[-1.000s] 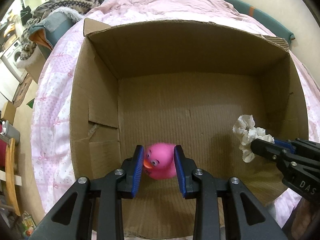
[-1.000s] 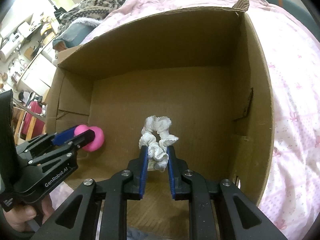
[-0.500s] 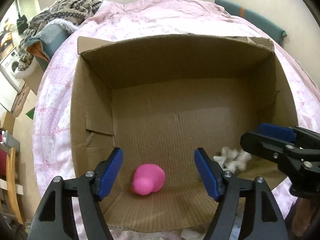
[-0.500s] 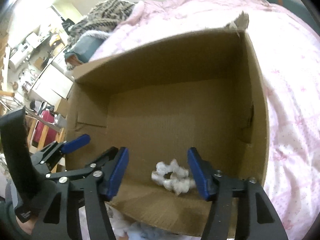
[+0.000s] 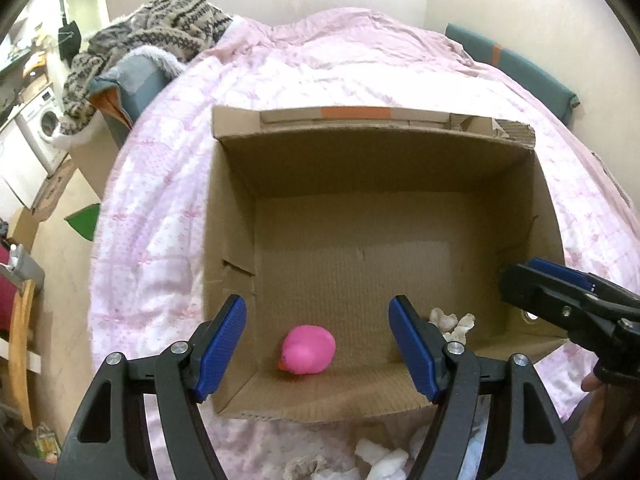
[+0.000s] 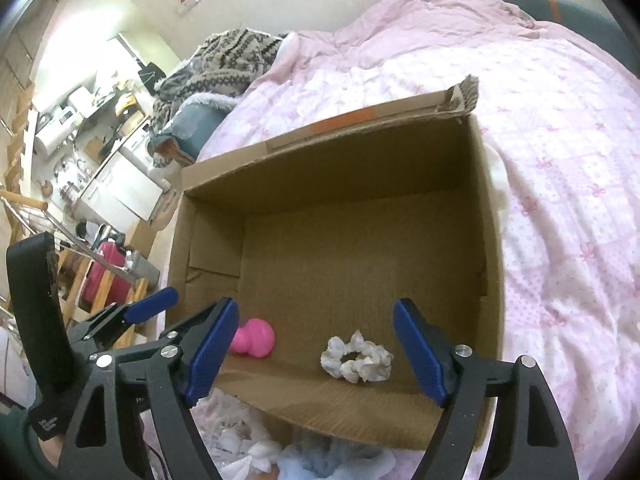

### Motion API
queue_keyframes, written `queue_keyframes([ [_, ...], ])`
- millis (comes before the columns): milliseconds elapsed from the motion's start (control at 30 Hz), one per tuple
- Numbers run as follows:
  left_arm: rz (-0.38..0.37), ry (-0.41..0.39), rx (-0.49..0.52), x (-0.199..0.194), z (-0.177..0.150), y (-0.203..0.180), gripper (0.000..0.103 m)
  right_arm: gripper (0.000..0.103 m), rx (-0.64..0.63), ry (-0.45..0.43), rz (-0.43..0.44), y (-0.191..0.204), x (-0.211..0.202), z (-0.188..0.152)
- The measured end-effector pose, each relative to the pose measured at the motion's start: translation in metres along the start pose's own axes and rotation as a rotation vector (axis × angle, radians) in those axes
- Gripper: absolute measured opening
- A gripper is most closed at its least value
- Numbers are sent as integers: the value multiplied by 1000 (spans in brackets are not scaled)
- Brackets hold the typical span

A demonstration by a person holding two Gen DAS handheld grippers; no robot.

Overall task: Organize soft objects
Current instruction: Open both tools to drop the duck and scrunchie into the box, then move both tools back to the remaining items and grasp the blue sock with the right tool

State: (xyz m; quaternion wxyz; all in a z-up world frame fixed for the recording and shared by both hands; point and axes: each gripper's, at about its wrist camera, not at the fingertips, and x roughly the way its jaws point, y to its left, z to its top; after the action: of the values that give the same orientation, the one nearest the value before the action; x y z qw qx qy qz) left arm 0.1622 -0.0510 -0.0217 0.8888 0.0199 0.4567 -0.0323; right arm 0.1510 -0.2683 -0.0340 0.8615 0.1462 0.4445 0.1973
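An open cardboard box [image 5: 232, 216] [image 6: 490, 240] sits on a pink bed. A pink rubber duck [image 5: 307, 350] [image 6: 253, 338] lies on its side on the box floor near the front left. A white scrunchie [image 6: 357, 357] [image 5: 451, 320] lies on the floor near the front right. My left gripper [image 5: 320, 344] is open and empty above the box's near edge, over the duck. My right gripper [image 6: 318, 350] is open and empty above the near edge, over the scrunchie. Each gripper shows at the edge of the other view.
A pink floral quilt [image 5: 360, 64] covers the bed around the box. A patterned knit blanket [image 5: 160, 24] lies at the back left. White and light-blue soft items [image 5: 380, 462] [image 6: 320, 458] lie on the bed in front of the box. Furniture and a washing machine [image 5: 40, 128] stand at the left.
Both grippers opened and let go: the duck and the scrunchie dropped to the box floor. Both grippers then pulled back and up from the box.
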Motion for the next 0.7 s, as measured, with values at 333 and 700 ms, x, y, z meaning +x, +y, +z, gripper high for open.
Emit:
queue_keyframes([
  [333,7,-19,-47,-45,-14,21,71,93,13,-17,-50,1,-28,-15],
  [700,28,-7,-78,-76,-45,37,71,93,69,-27,-96,-3,-55,-40],
])
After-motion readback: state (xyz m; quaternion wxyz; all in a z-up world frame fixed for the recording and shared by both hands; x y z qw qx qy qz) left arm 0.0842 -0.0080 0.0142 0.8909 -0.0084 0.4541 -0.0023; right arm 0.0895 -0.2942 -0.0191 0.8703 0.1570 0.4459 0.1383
